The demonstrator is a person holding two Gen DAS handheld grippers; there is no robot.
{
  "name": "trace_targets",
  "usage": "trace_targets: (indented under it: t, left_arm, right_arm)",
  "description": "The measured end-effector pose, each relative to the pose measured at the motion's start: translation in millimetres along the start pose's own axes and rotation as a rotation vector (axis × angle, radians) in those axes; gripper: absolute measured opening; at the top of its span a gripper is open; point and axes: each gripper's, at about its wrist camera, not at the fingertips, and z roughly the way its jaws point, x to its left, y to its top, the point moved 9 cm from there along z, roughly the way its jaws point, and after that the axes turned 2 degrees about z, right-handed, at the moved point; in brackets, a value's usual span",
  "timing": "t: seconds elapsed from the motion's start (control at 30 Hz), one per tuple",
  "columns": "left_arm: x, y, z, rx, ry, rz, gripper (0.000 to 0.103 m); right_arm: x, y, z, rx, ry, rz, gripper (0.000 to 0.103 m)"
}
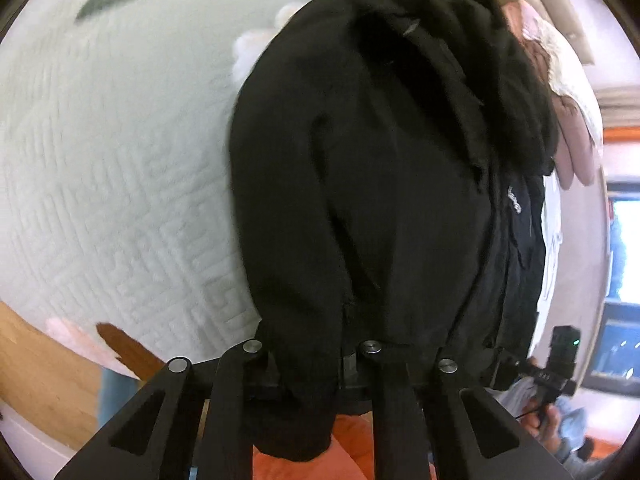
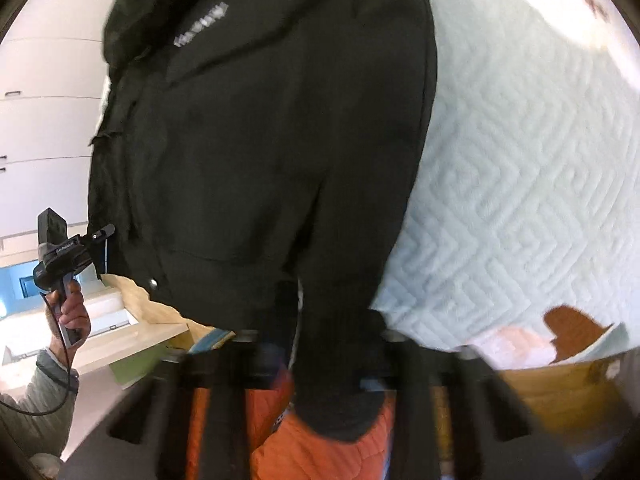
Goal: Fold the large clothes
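A large black jacket (image 1: 380,168) hangs lifted above a pale green quilted bedspread (image 1: 112,152). My left gripper (image 1: 312,360) is shut on the jacket's lower edge, and cloth bunches between and below its fingers. In the right wrist view the same jacket (image 2: 272,128) fills the middle, with a white logo near its top. My right gripper (image 2: 320,340) is shut on a dark sleeve or hem that hangs past its blurred fingers. Each view shows the other gripper at the jacket's far edge, held in a hand.
The quilted bedspread (image 2: 520,160) lies behind and beside the jacket. An orange quilted cloth (image 2: 320,448) sits below the grippers. A wooden bed edge (image 1: 40,380) is at lower left. White cabinets (image 2: 44,100) and a window (image 1: 624,260) lie beyond.
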Motion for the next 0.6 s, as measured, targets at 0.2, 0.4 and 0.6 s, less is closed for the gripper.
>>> trace_targets:
  t: [0.2, 0.4, 0.6]
  left_arm:
    - [-49.3, 38.2, -52.2, -0.122, -0.131, 0.054, 0.013]
    - [-113.5, 106.9, -111.6, -0.289, -0.249, 0.165, 0.013]
    - [-153.0, 219.3, -149.2, -0.432, -0.306, 0.259, 0.014]
  right_arm:
    - [38.4, 33.6, -54.7, -0.109, 0.054, -0.076, 0.018]
    - [77.7, 117.0, -148.6, -0.303, 0.157, -0.129, 0.017]
    - [119.4, 211.7, -199.8, -0.459, 0.141, -0.147, 0.017]
